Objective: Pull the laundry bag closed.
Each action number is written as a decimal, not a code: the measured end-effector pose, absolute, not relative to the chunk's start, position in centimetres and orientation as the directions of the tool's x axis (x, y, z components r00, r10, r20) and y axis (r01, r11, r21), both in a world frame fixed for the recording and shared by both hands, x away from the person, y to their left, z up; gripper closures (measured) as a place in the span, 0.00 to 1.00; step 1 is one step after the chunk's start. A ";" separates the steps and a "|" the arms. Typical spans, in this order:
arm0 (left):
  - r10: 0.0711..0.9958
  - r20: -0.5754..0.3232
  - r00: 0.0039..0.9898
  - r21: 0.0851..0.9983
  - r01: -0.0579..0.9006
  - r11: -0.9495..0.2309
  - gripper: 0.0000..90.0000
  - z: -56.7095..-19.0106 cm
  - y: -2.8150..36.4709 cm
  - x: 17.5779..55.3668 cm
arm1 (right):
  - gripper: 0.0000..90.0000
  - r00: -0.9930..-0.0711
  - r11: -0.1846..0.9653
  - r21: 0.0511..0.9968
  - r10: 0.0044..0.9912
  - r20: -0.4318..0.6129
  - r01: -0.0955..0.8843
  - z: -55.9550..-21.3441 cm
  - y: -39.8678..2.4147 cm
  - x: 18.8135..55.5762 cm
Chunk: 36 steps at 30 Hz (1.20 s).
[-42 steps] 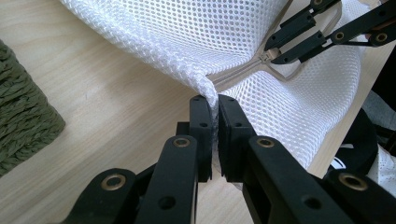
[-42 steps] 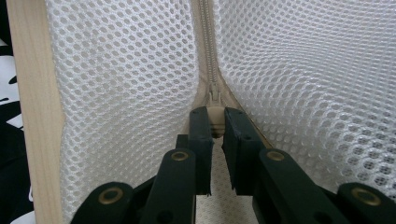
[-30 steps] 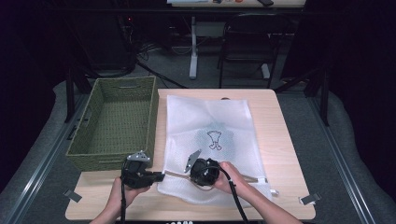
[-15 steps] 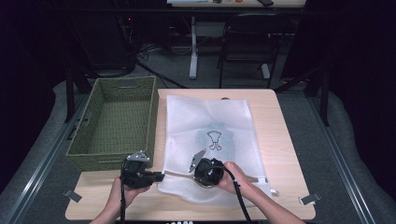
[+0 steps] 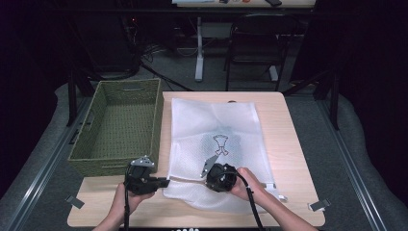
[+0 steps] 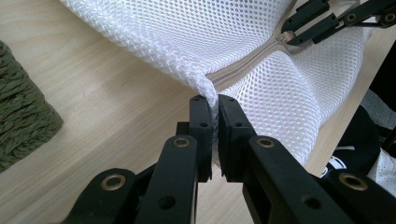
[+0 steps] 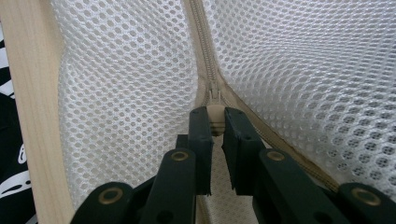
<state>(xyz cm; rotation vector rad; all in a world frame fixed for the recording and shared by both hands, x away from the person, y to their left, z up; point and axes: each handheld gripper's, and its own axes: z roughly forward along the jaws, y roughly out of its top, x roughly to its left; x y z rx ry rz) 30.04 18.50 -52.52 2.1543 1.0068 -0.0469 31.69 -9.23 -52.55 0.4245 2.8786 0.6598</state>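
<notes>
While your left gripper (image 6: pixel 213 105) pinches the white mesh zippered laundry bag's (image 5: pixel 221 125) corner, the fabric sits between its closed jaws. Your right gripper (image 7: pixel 214 116) clamps the beige zipper pull (image 7: pixel 215 116).

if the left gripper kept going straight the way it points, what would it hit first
Probably the right gripper, farther along the white mesh laundry bag that the left gripper pinches at its zip end; depth is unclear.

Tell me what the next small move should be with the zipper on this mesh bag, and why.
Probably draw the right gripper along the zipper, away from the left gripper. Its jaws are shut on the zipper pull, while the left gripper pinches the corner of the mesh bag at the zipper's end, anchoring it so the slider can run.
</notes>
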 end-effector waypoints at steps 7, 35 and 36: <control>0.647 -0.327 0.689 0.609 0.677 -0.414 0.95 -52.6 18.5 30.0 | 0.91 -0.947 0.868 0.436 0.308 -0.093 0.239 -52.5 -9.5 31.6; 0.654 -0.323 0.684 0.603 0.681 -0.415 0.95 -52.6 18.7 30.1 | 0.91 -0.931 0.857 0.443 0.346 -0.115 0.264 -51.9 -12.1 31.1; 0.659 -0.315 0.683 0.602 0.681 -0.417 0.95 -52.6 18.7 30.1 | 0.91 -0.930 0.857 0.443 0.348 -0.116 0.265 -51.9 -12.2 31.1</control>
